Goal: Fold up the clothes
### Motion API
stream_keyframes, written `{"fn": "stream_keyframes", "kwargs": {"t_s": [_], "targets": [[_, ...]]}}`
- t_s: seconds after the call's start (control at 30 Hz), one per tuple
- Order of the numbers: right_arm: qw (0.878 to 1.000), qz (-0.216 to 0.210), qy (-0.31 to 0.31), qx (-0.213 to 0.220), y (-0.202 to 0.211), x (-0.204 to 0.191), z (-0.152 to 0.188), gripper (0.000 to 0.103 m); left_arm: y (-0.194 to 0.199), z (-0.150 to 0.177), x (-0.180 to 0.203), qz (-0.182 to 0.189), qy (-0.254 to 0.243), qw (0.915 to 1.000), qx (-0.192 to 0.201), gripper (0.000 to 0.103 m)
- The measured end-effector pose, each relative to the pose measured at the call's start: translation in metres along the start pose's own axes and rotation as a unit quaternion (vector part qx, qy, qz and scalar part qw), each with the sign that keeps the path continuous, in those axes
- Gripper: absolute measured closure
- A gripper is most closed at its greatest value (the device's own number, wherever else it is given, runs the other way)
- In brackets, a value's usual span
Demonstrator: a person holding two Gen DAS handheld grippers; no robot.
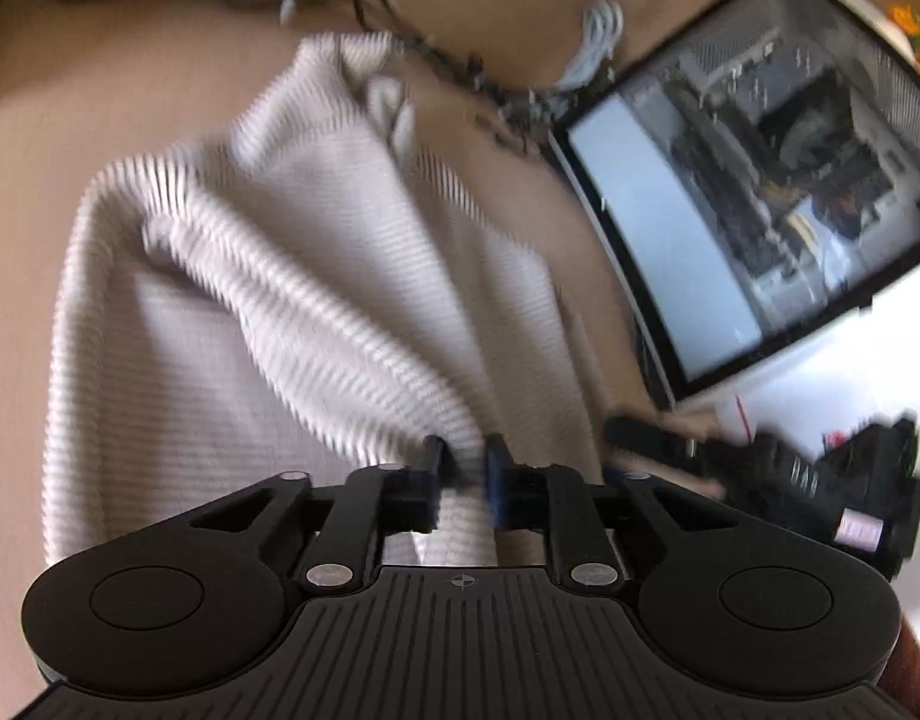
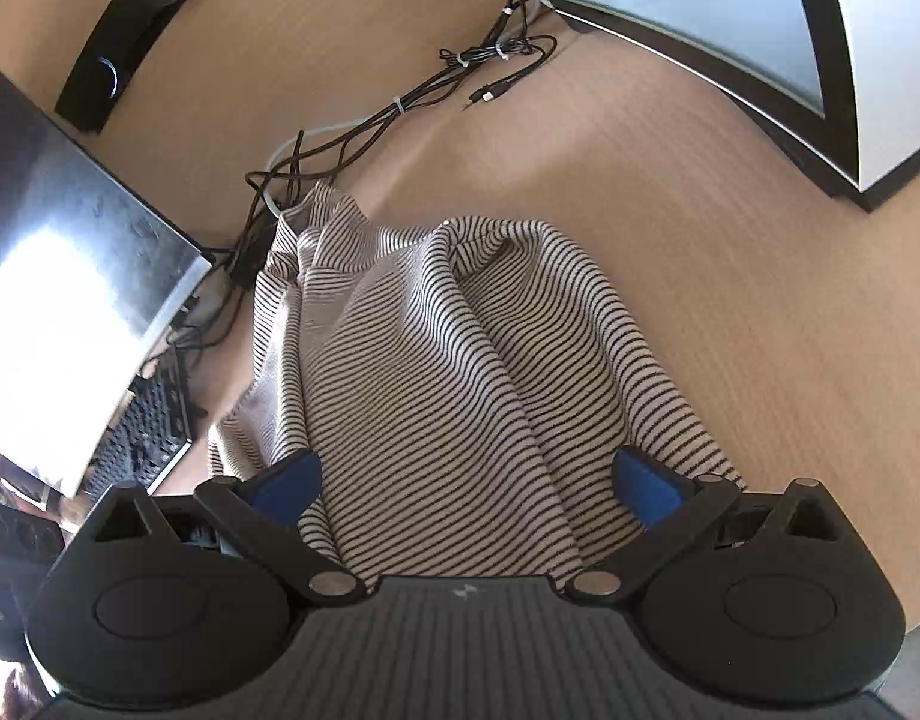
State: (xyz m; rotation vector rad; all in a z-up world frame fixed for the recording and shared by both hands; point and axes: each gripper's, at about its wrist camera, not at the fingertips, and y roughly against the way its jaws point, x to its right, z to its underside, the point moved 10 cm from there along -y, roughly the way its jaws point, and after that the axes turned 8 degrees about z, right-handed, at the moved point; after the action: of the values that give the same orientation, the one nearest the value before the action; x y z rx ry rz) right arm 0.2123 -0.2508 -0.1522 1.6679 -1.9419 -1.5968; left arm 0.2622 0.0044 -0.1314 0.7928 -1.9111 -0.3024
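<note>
Currently the left hand-held gripper (image 1: pixel 464 471) is closed tight on a bunched fold of the striped shirt (image 1: pixel 291 300), which stretches ahead of it across the table (image 1: pixel 33 180). Motion blur softens this view. The right hand-held gripper (image 2: pixel 469 483) stands wide open, its blue pads (image 2: pixel 288 486) either side of the shirt's near edge, gripping nothing; whether they touch the cloth cannot be told. Beyond the shirt lie tangled cables (image 2: pixel 399 114); a monitor (image 2: pixel 730 30) sits ahead to the right.
</note>
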Motion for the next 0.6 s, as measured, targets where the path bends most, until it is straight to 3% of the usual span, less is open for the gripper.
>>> {"fn": "stream_keyframes", "kwargs": {"t_s": [0.1,0.2,0.27,0.33,0.4,0.43,0.47,0.53,0.6], "targets": [[1.000,-0.004,0.014,-0.005,0.000,-0.002,0.002,0.000,0.031,-0.038,0.005,0.008,0.008,0.9980,0.062,0.091],[1.000,0.005,0.027,-0.005,-0.001,-0.004,0.003,0.000,0.087,-0.092,0.000,-0.011,0.008,0.9871,0.159,0.095],[0.999,0.011,0.036,-0.006,-0.002,-0.005,0.003,0.000,0.136,-0.128,-0.017,-0.043,0.019,0.9692,0.242,0.096],[0.999,0.017,0.045,-0.006,-0.003,-0.007,0.004,0.000,0.184,-0.157,-0.038,-0.077,0.037,0.9447,0.317,0.096],[0.998,0.023,0.053,-0.007,-0.004,-0.008,0.005,0.000,0.221,-0.173,-0.068,-0.108,0.075,0.9221,0.364,0.096],[0.998,0.026,0.058,-0.007,-0.004,-0.009,0.005,0.000,0.232,-0.176,-0.081,-0.123,0.093,0.9154,0.372,0.095],[0.998,0.029,0.062,-0.007,-0.005,-0.009,0.005,0.000,0.238,-0.176,-0.090,-0.130,0.106,0.9129,0.372,0.095],[0.997,0.035,0.071,-0.008,-0.006,-0.011,0.006,0.000,0.238,-0.169,-0.096,-0.135,0.110,0.9170,0.359,0.089],[0.996,0.041,0.079,-0.008,-0.007,-0.012,0.006,0.000,0.217,-0.154,-0.091,-0.122,0.097,0.9344,0.320,0.054]]}}
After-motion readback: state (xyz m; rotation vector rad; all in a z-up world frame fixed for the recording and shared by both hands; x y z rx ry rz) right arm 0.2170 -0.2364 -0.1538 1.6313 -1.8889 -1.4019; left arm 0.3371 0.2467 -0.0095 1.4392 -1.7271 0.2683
